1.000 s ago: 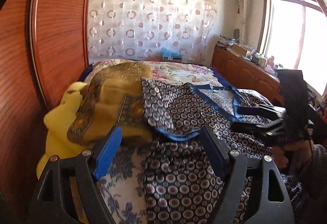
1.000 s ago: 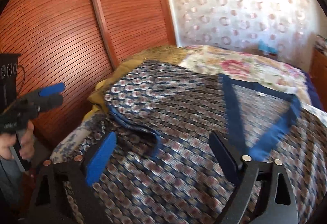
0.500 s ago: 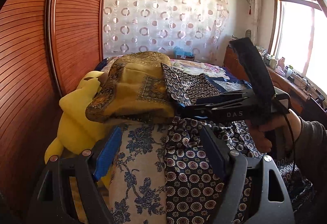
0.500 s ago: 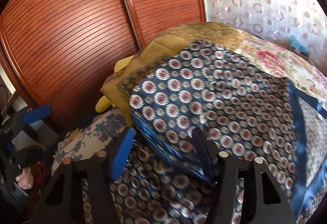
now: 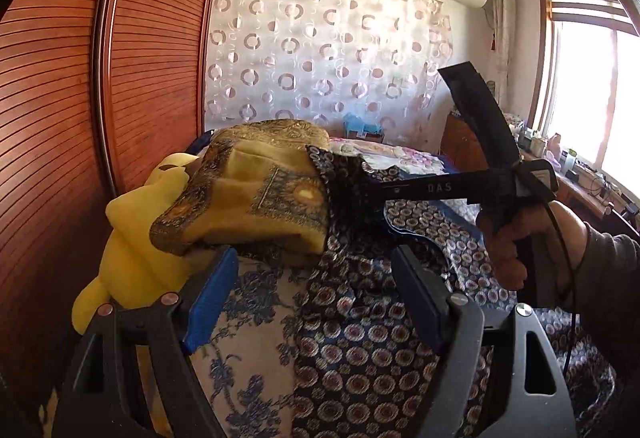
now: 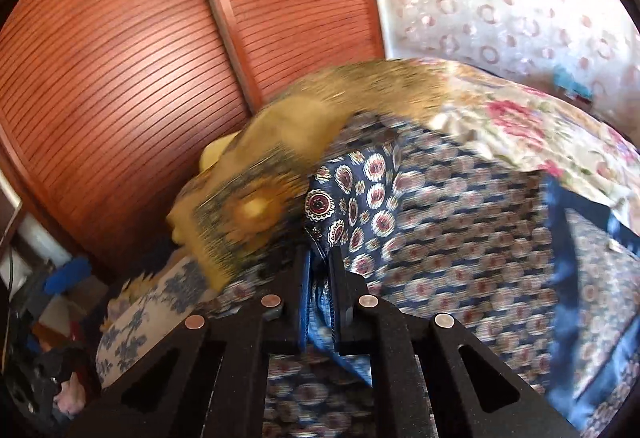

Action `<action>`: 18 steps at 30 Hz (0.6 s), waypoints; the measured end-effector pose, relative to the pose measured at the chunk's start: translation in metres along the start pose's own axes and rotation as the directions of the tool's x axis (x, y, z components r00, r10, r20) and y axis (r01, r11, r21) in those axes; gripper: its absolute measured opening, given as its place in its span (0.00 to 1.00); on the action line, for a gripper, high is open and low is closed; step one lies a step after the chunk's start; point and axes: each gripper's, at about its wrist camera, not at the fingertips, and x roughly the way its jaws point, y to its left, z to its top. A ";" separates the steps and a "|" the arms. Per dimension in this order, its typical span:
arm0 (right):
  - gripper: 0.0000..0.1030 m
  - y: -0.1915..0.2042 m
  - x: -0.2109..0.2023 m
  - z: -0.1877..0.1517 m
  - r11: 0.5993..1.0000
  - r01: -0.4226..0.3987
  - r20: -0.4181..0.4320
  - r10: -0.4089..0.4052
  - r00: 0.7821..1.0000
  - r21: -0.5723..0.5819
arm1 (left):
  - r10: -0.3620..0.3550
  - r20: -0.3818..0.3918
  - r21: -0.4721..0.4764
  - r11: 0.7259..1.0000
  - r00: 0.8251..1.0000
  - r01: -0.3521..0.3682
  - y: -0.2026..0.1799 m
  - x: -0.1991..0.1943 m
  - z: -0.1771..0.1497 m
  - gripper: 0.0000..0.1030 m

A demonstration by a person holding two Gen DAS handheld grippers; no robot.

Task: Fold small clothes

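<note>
Right gripper [image 6: 320, 270]: jaws have just been closing, now pinched together on blue-trimmed fabric edge [image 6: 320, 298], cloth visible between pads. Pitched downward. In left wrist view right gripper [image 5: 360, 184] seen side-on, reaching in from right, nearly level across frame, tips buried in cloth. Right hand [image 5: 520, 234] wrapped around its grip, dark sleeve [image 5: 612, 278] behind.

Left gripper [image 5: 314, 298]: jaws spread wide, nothing between pads, hovering low, tilted down. Left hand [image 6: 68, 394] barely visible at bottom-left edge of right wrist view.
</note>
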 end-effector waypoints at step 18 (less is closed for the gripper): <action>0.50 -0.057 -0.098 -0.023 0.973 0.189 0.127 -0.206 0.970 0.136 | -0.020 -0.050 -0.007 1.000 0.999 0.019 -0.046 0.077 0.021 0.77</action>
